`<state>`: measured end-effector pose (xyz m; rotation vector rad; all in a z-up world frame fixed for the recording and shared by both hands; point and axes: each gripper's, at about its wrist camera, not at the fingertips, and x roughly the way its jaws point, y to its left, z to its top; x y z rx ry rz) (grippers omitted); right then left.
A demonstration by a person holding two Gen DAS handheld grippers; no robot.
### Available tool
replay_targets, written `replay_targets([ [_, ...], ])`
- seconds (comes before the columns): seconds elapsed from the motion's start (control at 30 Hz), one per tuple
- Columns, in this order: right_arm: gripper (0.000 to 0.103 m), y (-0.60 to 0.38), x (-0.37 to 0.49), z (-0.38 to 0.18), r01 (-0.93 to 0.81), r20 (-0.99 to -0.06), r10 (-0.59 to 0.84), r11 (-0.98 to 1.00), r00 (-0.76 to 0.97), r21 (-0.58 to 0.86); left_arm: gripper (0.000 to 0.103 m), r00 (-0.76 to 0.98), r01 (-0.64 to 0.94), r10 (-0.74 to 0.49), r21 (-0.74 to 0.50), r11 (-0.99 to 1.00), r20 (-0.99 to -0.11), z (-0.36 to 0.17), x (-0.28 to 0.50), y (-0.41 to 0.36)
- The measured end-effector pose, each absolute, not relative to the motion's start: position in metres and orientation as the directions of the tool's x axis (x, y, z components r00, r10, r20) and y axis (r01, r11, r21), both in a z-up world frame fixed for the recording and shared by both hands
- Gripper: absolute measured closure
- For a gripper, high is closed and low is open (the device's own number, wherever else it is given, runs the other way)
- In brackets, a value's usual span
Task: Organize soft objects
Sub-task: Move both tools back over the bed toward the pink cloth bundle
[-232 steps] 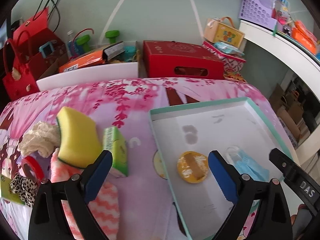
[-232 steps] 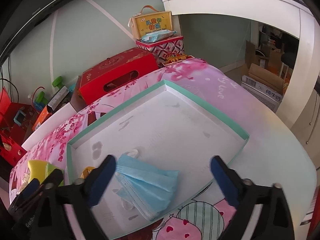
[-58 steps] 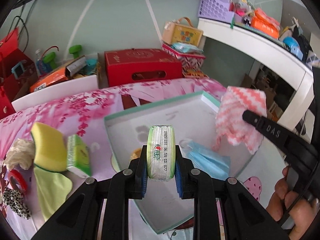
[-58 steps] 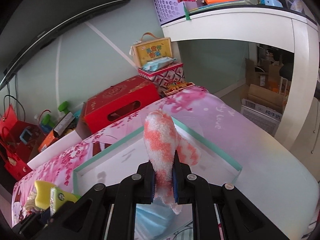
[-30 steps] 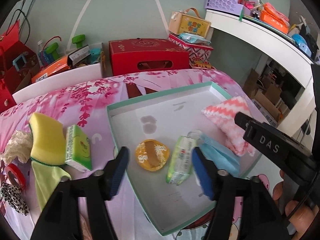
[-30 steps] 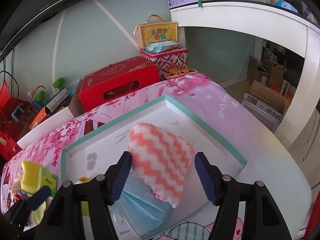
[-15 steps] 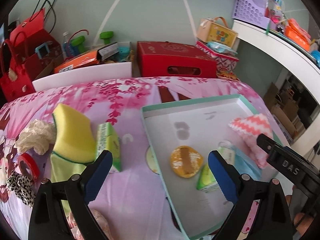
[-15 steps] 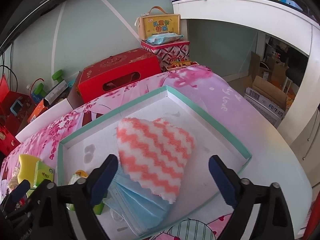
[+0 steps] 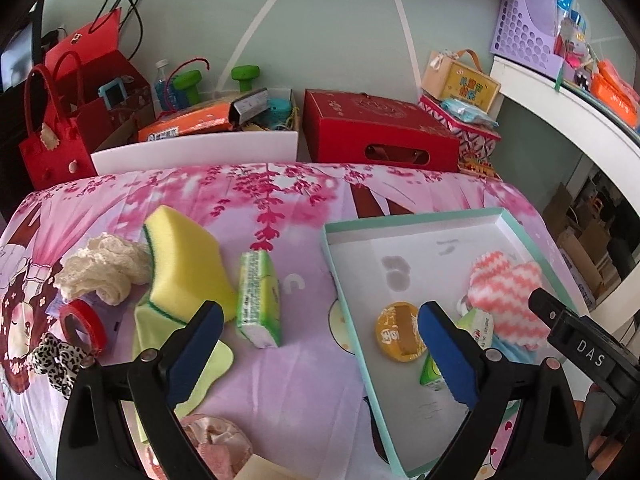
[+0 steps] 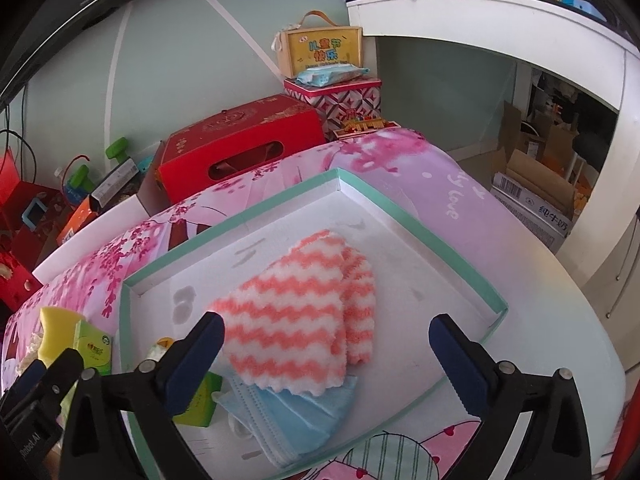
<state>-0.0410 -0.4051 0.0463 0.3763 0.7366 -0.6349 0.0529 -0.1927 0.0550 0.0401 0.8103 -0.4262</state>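
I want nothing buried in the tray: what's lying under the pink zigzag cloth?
The blue face mask lies partly under the pink zigzag cloth, its front edge sticking out. Anything else beneath the cloth is covered and cannot be seen.

The left black hand-held gripper [image 9: 318, 354] with blue pads hangs low with its two arms spread wide, blue pads [image 9: 194, 344] facing each other across an empty gap, gripping nothing. The right black hand-held gripper [image 10: 326, 362], built the same, is likewise splayed wide and empty. Each shows at the edge of the other's view, so the two sit side by side, close but apart.
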Motion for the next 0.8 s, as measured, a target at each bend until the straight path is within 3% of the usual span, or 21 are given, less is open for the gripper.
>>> replay_targets([
  [0.43,0.0,-0.349,-0.017,0.07,0.515,-0.656,-0.277,0.834,0.702,0.199,0.005,0.695,0.228,-0.272,-0.155,0.961,-0.665,0.08,0.063,-0.117],
  [0.8,0.0,-0.276,0.017,0.067,0.349,-0.657,-0.129,0.912,0.743,0.216,0.005,0.721,-0.093,0.008,-0.085,0.992,-0.693,0.077,0.078,0.0],
])
